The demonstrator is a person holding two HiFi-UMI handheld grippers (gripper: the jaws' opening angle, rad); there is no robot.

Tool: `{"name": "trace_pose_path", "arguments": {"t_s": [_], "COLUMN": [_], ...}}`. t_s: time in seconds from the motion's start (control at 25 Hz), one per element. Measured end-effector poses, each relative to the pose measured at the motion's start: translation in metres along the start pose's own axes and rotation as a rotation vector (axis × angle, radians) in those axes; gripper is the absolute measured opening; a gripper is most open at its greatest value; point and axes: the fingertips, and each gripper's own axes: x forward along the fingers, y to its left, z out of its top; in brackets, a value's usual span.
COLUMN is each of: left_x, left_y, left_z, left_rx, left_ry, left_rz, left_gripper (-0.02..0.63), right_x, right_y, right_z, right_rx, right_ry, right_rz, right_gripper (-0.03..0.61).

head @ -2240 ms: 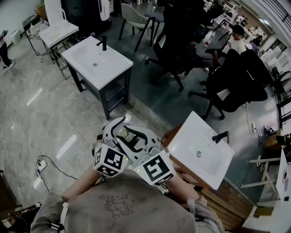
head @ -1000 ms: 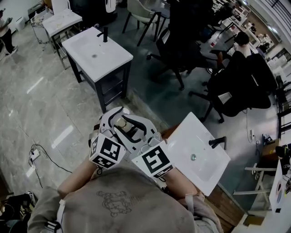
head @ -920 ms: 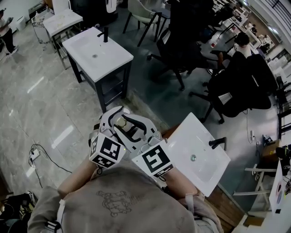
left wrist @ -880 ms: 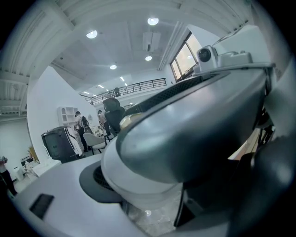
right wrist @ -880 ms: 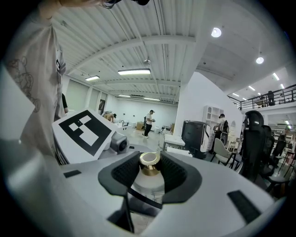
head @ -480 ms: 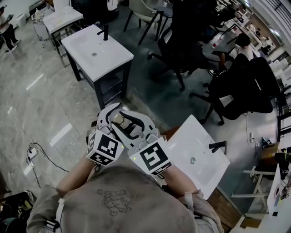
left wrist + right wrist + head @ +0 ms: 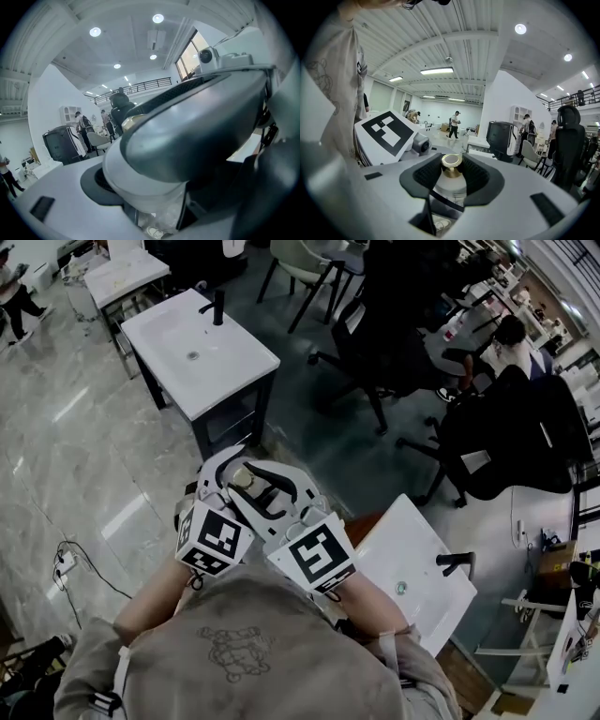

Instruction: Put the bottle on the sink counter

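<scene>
The bottle (image 7: 451, 180) is clear with a gold cap (image 7: 451, 165). It stands upright between the black pads (image 7: 427, 177) of my right gripper (image 7: 451, 177), which is shut on it. In the head view both grippers are held close together in front of the chest, and the gold cap (image 7: 242, 477) shows between them. My left gripper (image 7: 221, 480) presses in beside the right gripper (image 7: 267, 495). In the left gripper view the right gripper's jaw fills the picture, so the left jaws' gap is hidden. A white sink counter (image 7: 234, 357) with a black tap (image 7: 217, 307) stands ahead.
A second white sink counter (image 7: 441, 601) with a black tap (image 7: 457, 563) is at the lower right, beside my right arm. Black office chairs (image 7: 394, 343) and seated people fill the far right. A white table (image 7: 122, 273) stands far left. Cables (image 7: 70, 563) lie on the grey tiled floor.
The view has drifted: the near sink counter has slid right and lower in the picture. Both grippers stay together on the bottle and have shifted slightly up and left.
</scene>
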Motion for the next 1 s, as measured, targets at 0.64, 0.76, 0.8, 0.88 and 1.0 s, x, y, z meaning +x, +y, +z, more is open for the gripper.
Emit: {"name": "trace_pose_path", "arguments": {"t_s": [0.64, 0.76, 0.8, 0.88, 1.0], "left_x": [0.096, 0.118, 0.125, 0.139, 0.160], "left_y": [0.145, 0.175, 0.186, 0.209, 0.244], "left_z": [-0.023, -0.026, -0.026, -0.027, -0.029], "left_rx": [-0.024, -0.028, -0.029, -0.029, -0.029], "left_ry": [0.059, 0.067, 0.069, 0.070, 0.068], "left_rz": [-0.030, -0.033, -0.033, -0.033, -0.041], "left_gripper": [0.341, 0.341, 0.339, 0.341, 0.341], "right_x": [0.130, 0.156, 0.165, 0.184, 0.215], "right_y": [-0.123, -0.150, -0.160, -0.179, -0.207], "right_z": [-0.001, -0.001, 0.000, 0.002, 0.004], "right_rx": [0.068, 0.079, 0.083, 0.089, 0.096], "right_ry": [0.021, 0.032, 0.034, 0.037, 0.043], "right_rz": [0.022, 0.023, 0.022, 0.018, 0.020], "right_gripper": [0.141, 0.141, 0.141, 0.141, 0.141]}}
